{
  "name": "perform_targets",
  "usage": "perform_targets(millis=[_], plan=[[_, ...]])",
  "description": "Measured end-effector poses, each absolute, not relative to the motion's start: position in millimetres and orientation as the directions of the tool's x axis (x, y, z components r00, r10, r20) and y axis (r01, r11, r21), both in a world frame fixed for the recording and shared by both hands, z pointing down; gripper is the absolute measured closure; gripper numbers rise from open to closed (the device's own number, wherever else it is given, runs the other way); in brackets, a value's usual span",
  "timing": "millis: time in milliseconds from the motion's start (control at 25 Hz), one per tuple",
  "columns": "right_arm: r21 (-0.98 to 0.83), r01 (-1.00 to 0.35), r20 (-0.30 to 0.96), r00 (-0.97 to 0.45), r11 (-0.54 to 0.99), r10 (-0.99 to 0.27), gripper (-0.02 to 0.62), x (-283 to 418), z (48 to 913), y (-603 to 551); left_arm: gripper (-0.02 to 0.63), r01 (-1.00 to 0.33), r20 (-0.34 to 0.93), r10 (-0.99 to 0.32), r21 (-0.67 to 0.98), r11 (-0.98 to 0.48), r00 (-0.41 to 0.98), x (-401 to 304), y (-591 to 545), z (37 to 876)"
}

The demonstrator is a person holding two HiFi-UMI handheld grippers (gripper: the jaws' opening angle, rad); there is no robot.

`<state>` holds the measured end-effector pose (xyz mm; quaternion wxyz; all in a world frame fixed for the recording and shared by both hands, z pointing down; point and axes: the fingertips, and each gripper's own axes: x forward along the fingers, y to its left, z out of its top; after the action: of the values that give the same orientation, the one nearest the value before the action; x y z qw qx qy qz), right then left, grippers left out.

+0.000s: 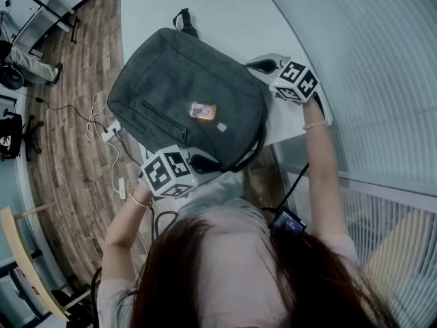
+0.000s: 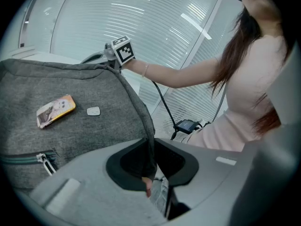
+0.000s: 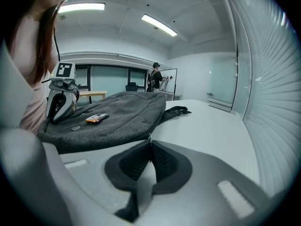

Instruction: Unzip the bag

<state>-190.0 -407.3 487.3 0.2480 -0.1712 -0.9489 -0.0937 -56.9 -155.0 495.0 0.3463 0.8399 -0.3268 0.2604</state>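
On a white tabletop (image 1: 205, 5) beside a slatted window wall, a grey bag (image 1: 184, 87) lies flat with its front panel up. A person leans over it with a hand-held tool at each end of one side. The left tool (image 2: 151, 157) is clamped on the bag's dark edge at the corner nearest the person, apparently to anchor the fabric and keep the zip track taut. The right tool (image 3: 149, 147), at the far end of that side, has its jaws drawn together on what looks like a small metal zip pull (image 3: 149, 138) rising just above the pads. Gripping the tab rather than the cloth suggests this is the hand meant to draw the slider along. An orange tag (image 1: 203, 111) and the shut front-pocket zip (image 1: 164, 118) face upward with neither tool on them. The main seam appears closed where it shows, so the unzipping seems to be only starting. The likeliest hazard is the thin tab slipping from the pads.
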Motion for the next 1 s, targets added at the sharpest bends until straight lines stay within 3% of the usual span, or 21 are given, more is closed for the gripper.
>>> perform_targets(millis=[1000], plan=[[0.103,0.441,0.544,-0.775,0.892,0.321,0.574,-230.7,489.5,-409.5,0.549,-0.721,0.667,-0.355,0.411,-0.558,0.655,-57.5,-155.8,498.0]])
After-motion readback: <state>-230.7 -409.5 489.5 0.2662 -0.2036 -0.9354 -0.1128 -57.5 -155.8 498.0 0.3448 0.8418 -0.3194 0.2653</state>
